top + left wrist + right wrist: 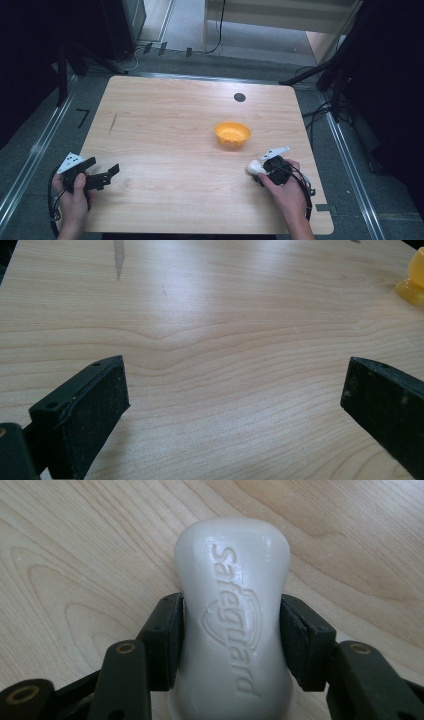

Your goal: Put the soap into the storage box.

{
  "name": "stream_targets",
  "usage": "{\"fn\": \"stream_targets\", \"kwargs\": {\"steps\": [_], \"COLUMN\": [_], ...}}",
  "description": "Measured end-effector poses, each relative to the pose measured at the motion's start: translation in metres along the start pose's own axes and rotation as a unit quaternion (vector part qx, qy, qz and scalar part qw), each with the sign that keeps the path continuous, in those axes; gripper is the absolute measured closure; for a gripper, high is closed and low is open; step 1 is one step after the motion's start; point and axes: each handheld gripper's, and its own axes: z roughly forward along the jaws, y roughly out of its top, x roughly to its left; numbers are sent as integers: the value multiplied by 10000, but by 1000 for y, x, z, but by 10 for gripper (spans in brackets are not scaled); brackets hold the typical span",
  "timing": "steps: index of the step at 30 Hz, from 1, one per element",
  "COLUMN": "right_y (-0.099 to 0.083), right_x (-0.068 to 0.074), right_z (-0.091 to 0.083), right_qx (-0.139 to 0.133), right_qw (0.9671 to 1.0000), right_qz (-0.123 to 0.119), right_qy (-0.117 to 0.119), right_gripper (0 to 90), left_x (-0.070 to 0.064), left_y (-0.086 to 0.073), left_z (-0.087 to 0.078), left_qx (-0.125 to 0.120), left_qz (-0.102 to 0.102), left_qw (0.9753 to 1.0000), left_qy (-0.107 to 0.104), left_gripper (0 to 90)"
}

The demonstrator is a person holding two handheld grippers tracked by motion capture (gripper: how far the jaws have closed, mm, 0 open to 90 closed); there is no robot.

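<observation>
The right gripper (230, 630) is clamping the white soap bar (232, 605) across its narrow waist near the table's (165, 125) front right, probably for a secure carry toward the orange bowl (232, 134), while the left gripper (100, 176) is idling with jaws spread apart.

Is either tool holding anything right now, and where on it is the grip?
The right tool grips a white bar of soap by its narrow middle, one jaw on each side. The left tool is open, holding nothing.
</observation>
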Motion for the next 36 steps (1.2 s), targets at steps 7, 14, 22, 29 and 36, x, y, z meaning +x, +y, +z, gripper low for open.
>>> {"fn": "stream_targets", "kwargs": {"steps": [7,14,22,29,36], "right_y": [-1,0,0,3,10], "right_x": [-1,-2,-2,-4,-6], "right_z": [0,0,-1,-7,-16], "right_qx": [-43,-47,-22,-129,-188], "right_qw": [10000,9999,9996,9993,9989], "right_qz": [50,-74,-240,-345,-433], "right_qy": [49,87,122,96,6], "right_gripper": [491,497,501,502,503], "left_x": [0,0,0,1,1], "left_y": [0,0,0,0,0], "left_z": [0,0,0,0,0], "left_qx": [6,-3,-9,-3,-9], "left_qz": [2,-12,-44,-48,-48], "left_qw": [10000,10000,10000,10000,10000], "left_qy": [4,0,-14,-23,-26], "left_gripper": [0,0,0,0,0]}}
